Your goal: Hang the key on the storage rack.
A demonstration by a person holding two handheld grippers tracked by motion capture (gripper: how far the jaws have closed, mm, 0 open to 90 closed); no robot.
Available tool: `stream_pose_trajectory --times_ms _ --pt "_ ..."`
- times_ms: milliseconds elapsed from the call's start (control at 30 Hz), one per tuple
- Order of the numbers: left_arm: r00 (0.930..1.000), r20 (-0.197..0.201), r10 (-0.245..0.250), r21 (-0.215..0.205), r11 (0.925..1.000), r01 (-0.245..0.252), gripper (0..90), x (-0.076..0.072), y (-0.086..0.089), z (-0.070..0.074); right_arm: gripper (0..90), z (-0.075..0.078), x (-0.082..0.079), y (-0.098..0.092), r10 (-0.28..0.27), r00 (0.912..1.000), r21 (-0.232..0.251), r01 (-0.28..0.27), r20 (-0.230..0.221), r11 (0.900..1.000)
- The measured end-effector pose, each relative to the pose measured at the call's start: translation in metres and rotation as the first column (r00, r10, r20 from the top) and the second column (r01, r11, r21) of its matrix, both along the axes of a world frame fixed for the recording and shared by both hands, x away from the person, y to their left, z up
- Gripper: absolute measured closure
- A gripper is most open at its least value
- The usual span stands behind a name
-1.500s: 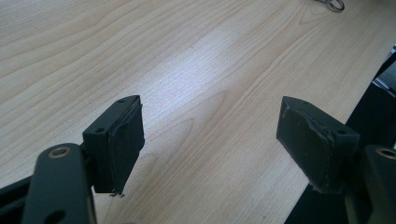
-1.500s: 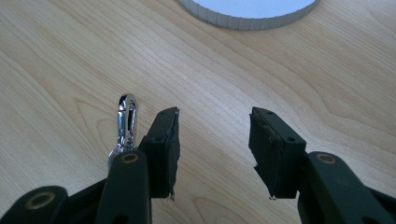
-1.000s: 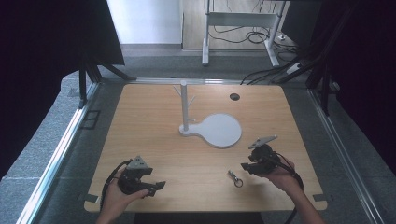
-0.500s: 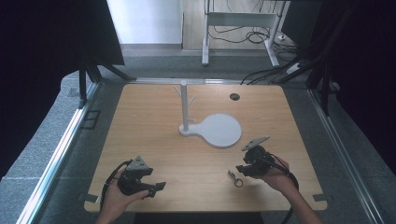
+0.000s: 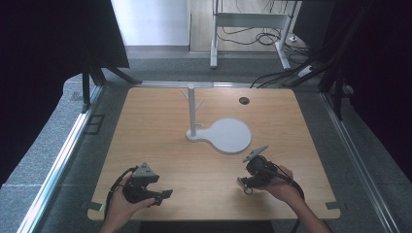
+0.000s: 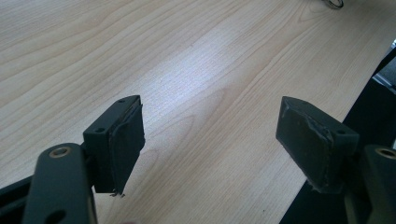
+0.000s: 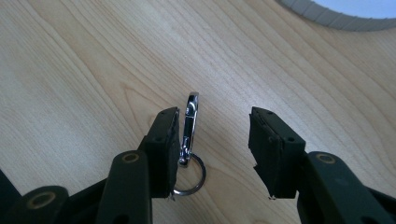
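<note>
Jaws of the right gripper [image 7: 212, 154] stand apart over a chrome carabiner clip [image 7: 189, 128] with a key ring [image 7: 192, 179] at its near end; the clip lies flat on the worktop [image 5: 160, 131], between the jaws and right up against the left-hand one as the right gripper view shows them, with a clear gap to the other. In the high view the right gripper [image 5: 248, 182] sits low at the near right of the worktop, held in the person's right hand [image 5: 279, 182]. Jaws of the left gripper [image 6: 224, 140] stand wide apart with bare wood between them; this left gripper [image 5: 163, 195] rests at the near left, in the left hand [image 5: 121, 206]. Further item: a white stand [image 5: 192, 114] with short pegs, upright on a white base [image 5: 228, 136] with a round plate, mid-worktop, well apart from both grippers.
</note>
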State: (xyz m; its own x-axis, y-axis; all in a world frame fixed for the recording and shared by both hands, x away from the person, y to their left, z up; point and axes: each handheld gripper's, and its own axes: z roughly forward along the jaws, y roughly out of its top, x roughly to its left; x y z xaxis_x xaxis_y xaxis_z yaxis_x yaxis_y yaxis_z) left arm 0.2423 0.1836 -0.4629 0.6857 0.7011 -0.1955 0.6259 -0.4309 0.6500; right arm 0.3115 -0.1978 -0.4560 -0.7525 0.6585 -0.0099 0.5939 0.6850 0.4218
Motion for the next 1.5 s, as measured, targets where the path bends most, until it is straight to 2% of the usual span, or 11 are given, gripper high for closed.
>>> stream_pose_trajectory --times_ms 300,600,733,1267,1500 --pt "0.9999 -0.01 -0.008 0.013 0.9999 0.009 24.0 0.0 -0.004 -0.003 54.7 -0.011 -0.003 0.009 0.018 0.9993 -0.023 -0.019 -0.034 1.0" --pt "0.9999 -0.011 -0.011 0.017 0.9998 0.011 23.9 0.001 -0.005 -0.004 56.0 -0.019 -0.003 0.01 0.014 0.9987 -0.036 -0.016 -0.05 0.999" --pt "0.9999 -0.012 -0.011 0.018 0.9998 0.011 23.9 0.001 -0.005 -0.004 57.6 -0.022 -0.003 0.011 0.015 0.9987 -0.058 -0.017 -0.049 0.998" --pt "0.9997 -0.019 -0.018 0.023 0.9996 0.018 23.9 0.001 -0.007 -0.006 67.2 -0.024 -0.005 0.014 0.018 0.9978 -0.094 -0.024 -0.064 0.995" --pt "0.9996 -0.021 -0.021 0.025 0.9995 0.021 23.9 0.001 -0.008 -0.006 69.4 -0.023 -0.002 0.016 0.022 0.9951 -0.104 -0.032 -0.097 0.994"
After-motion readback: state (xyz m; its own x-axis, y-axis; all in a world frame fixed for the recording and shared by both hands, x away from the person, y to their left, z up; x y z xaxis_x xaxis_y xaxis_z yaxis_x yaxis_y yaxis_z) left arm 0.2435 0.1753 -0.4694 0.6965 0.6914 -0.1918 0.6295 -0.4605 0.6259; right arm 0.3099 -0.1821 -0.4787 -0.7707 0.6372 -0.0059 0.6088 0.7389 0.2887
